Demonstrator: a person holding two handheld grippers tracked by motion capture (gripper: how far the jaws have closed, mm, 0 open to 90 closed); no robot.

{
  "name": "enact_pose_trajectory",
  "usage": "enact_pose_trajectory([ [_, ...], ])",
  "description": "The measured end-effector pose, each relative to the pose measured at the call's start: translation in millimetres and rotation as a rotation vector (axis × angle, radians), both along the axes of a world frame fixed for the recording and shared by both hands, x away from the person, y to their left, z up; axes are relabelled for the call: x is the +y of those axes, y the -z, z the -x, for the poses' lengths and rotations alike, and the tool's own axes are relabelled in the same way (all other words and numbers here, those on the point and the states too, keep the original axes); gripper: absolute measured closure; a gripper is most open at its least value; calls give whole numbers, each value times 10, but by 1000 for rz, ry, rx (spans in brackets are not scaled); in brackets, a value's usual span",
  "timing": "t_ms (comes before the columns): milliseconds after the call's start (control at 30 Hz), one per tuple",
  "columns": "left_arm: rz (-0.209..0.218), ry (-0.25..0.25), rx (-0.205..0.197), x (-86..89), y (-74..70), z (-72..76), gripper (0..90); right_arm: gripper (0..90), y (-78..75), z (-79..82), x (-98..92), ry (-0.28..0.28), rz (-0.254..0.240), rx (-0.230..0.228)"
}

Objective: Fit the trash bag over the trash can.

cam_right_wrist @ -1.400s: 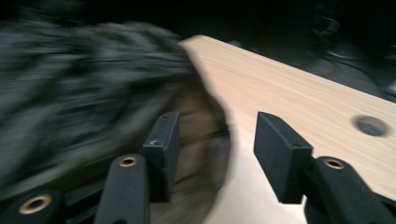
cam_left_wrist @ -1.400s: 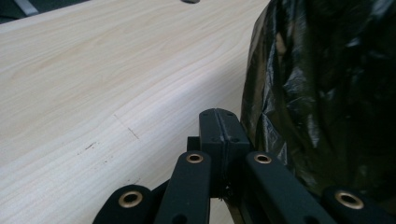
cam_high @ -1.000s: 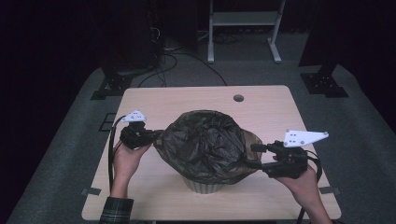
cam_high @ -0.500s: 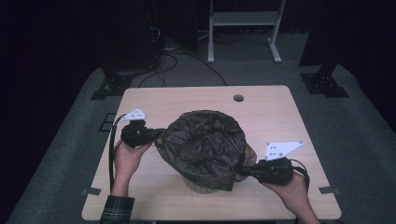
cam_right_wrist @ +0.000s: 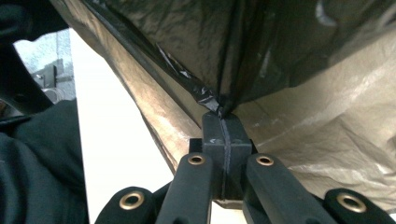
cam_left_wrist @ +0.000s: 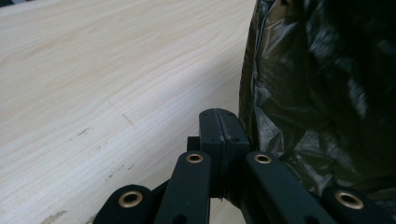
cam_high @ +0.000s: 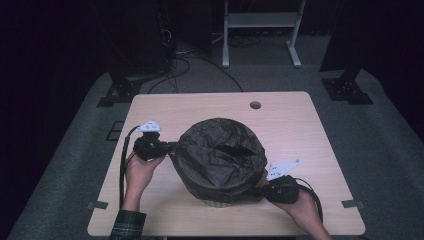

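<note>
Black plastic, thin and crinkly: a bin liner (cam_high: 220, 155) is being stretched over a small waste bin (cam_high: 216, 202) standing on the worktop (cam_high: 300, 125) between the two pairs of tongs. The left tongs (cam_high: 172, 146) are shut on the liner's edge at the bin's left side; in the left gripper view their jaws meet flush with the film (cam_left_wrist: 299, 93) bunched right beside them. The right tongs (cam_high: 256, 191) are pinched shut on a fold of the liner low at the bin's near right, and the right gripper view shows the plastic (cam_right_wrist: 219, 100) drawn to a taut peak straight out of the closed tips, with the pale bin wall (cam_right_wrist: 327, 140) just behind.

To do this step well, I would judge the pull should run down and slightly outward along the wall, evenly on both sides, so the film slides over the rim instead of tearing at the pinch. The left side should hold firm as an anchor, or the light bin may tip or skid toward the right hand.

Compared with a second ago, the right tongs have dropped from rim height beside the bag to low against the bin and nearer the person, their jaws having just closed on the film. The liner now sits tighter and rounder over the top; the left hand has hardly shifted.
</note>
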State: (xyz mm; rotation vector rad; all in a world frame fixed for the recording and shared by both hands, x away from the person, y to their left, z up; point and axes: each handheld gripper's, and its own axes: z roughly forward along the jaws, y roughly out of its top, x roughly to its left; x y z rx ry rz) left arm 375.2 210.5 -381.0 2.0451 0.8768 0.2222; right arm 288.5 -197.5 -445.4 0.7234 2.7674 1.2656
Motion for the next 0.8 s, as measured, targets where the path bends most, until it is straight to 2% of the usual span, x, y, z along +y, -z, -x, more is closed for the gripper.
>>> enact_pose_trajectory([
  [367, -57, -19, 60, -1, 293, -72, 900, 900, 170, -98, 60, 14, 56, 12],
  [667, -105, -32, 97, -40, 459, -111, 900, 900, 269, -129, 12, 41, 82, 16],
  [800, -147, -35, 111, -71, 545, -125, 900, 900, 279, -130, -15, 47, 74, 22],
])
